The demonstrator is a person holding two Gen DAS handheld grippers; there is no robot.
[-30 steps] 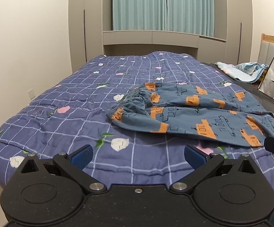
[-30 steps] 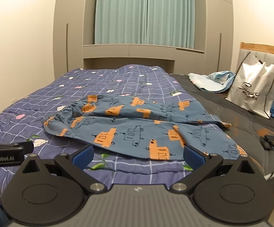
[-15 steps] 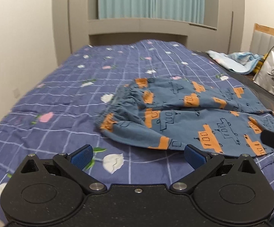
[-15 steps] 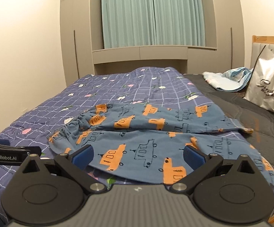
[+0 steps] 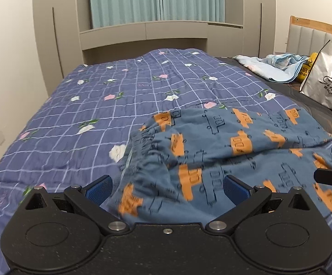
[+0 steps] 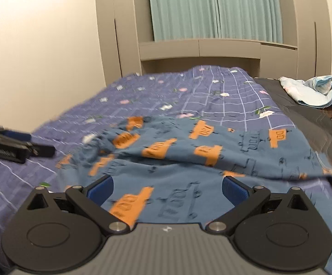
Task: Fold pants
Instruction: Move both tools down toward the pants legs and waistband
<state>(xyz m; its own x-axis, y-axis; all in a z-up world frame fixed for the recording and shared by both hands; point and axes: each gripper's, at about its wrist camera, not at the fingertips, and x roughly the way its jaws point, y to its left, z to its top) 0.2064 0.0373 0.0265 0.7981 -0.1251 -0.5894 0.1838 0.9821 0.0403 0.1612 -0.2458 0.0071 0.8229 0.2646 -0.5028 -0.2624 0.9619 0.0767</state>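
While lying flat, pants [image 5: 234,151] run sideways, waistband [image 5: 140,142] left.

Even indoor light, fisheye-bent edges w/ dark corners, right view motion-blurred.

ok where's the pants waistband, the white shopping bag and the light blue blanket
pants waistband [image 5: 143,144], left wrist view, gathered elastic edge
white shopping bag [image 5: 326,80], left wrist view, front panel
light blue blanket [image 6: 314,89], right wrist view, crumpled middle
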